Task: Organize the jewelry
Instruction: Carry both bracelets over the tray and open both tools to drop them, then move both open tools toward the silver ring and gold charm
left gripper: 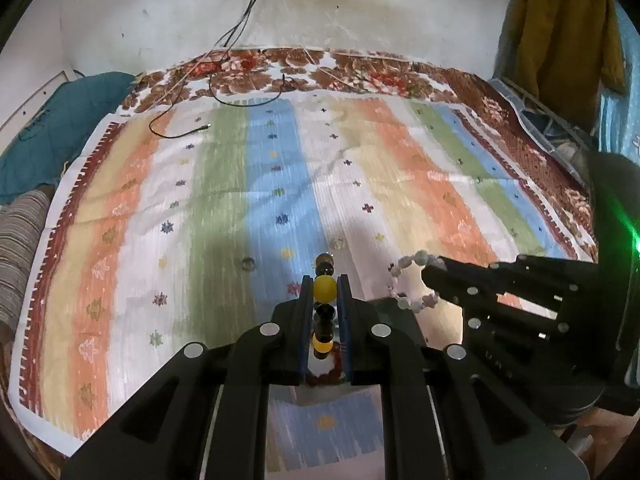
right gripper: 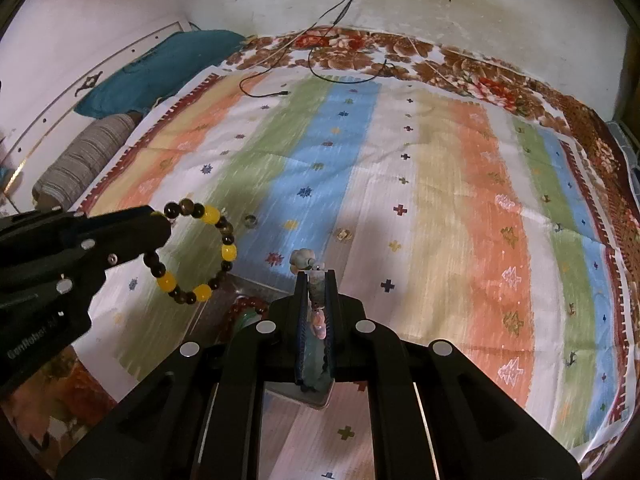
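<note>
Two claws are under my control, and both are clenched on jewelry above the striped cloth (left gripper: 224, 184). My left gripper (left gripper: 325, 292) has its jaws nearly closed on a yellow-and-dark bead bracelet (left gripper: 324, 289); seen from the right wrist, that loop hangs free from the fingertips at 9 o'clock, clear of the cloth. I count four yellow beads among the dark ones there. My right gripper (right gripper: 317, 284) is pinched tight on a pale stone bracelet (right gripper: 303, 259), whose beads jut out at the tips; from the left wrist it hangs at 3 o'clock.

Two small pieces lie loose on the cloth: one ring (right gripper: 250, 221) at 10 o'clock of the right claw, and one small pale item (right gripper: 343, 233), possibly an earring, at 1 o'clock. One reddish bead string (right gripper: 250, 305) lies just below the left claw's loop, partly hidden.
</note>
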`<state>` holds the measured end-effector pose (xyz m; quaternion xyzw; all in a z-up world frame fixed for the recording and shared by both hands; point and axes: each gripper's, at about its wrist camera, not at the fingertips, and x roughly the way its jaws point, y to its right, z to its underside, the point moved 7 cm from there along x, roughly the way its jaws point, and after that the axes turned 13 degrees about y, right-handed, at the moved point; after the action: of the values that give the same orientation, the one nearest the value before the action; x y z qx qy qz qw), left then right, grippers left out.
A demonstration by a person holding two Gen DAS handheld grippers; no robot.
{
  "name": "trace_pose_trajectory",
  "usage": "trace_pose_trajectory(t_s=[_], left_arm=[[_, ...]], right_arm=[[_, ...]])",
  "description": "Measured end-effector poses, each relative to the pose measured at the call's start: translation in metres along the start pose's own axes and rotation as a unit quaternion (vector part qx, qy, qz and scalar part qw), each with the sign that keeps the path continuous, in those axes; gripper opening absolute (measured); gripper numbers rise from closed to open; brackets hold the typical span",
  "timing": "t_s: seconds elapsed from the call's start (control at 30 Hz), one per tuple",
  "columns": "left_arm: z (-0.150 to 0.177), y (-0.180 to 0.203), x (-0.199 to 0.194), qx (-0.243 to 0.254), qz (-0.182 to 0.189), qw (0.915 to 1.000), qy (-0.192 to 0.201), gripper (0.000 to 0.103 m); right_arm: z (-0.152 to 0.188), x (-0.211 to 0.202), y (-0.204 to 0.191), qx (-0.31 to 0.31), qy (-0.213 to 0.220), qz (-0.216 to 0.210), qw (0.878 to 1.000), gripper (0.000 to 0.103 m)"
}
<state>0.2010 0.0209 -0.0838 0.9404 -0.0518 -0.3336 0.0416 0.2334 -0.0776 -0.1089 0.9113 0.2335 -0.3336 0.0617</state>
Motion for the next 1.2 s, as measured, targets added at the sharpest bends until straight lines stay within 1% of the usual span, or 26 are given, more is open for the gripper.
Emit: trace_pose_trajectory(t_s=[0.13,0.27,0.43,0.47,0.5,0.53,0.57,0.63,0.67,0.8,0.87,1.07,1.2], left_arm=[[0.004,0.002,-0.002,0.002,-0.004,1.0,-0.001,0.011],[0.006,0.004,-0.005,-0.001,0.0,1.0,-0.001,0.011],[0.009,0.003,-0.003,0.0,-0.004,1.0,-0.008,0.012],[0.009,0.002,-0.003,-0.003,-0.008,0.9999,-0.008,0.013],[0.008,-0.001,-0.002,-0.008,-0.013,0.9998,-0.009,0.015],[0.008,-0.006,-0.002,-0.014,-0.019,0.9997,-0.01,0.022],[0.007,-0.009,-0.002,-0.018,-0.023,0.9995,-0.009,0.026],[0.006,-0.017,-0.001,-0.028,-0.03,0.9991,-0.01,0.03],[0.006,-0.02,-0.001,-0.033,-0.033,0.9989,-0.011,0.035],[0.008,-0.029,0.004,-0.042,-0.044,0.9979,-0.02,0.044],[0.008,-0.032,0.006,-0.04,-0.049,0.9977,-0.023,0.05],[0.01,-0.038,0.017,-0.048,-0.053,0.9967,-0.038,0.058],[0.011,-0.044,0.033,-0.051,-0.066,0.9951,-0.053,0.058]], right_arm=[[0.003,-0.003,-0.002,0.001,0.0,-0.006,1.0,0.009],[0.006,-0.004,-0.002,0.004,-0.004,-0.01,1.0,0.009],[0.011,0.002,-0.003,0.002,-0.021,-0.011,1.0,0.01],[0.012,0.004,-0.001,0.002,-0.023,-0.007,1.0,0.017],[0.011,0.004,0.0,0.003,-0.023,-0.005,1.0,0.033],[0.011,0.004,0.001,0.004,-0.021,-0.003,1.0,0.038],[0.011,0.005,0.003,0.006,-0.021,0.0,1.0,0.04],[0.011,0.006,0.007,0.011,-0.023,0.003,1.0,0.04],[0.011,0.007,0.008,0.014,-0.024,0.004,1.0,0.042],[0.01,0.013,0.014,0.02,-0.028,0.013,0.999,0.048],[0.009,0.016,0.016,0.023,-0.031,0.014,0.999,0.049],[0.007,0.024,0.018,0.024,-0.035,0.019,0.999,0.055],[0.007,0.034,0.016,0.012,-0.042,0.025,0.999,0.058]])
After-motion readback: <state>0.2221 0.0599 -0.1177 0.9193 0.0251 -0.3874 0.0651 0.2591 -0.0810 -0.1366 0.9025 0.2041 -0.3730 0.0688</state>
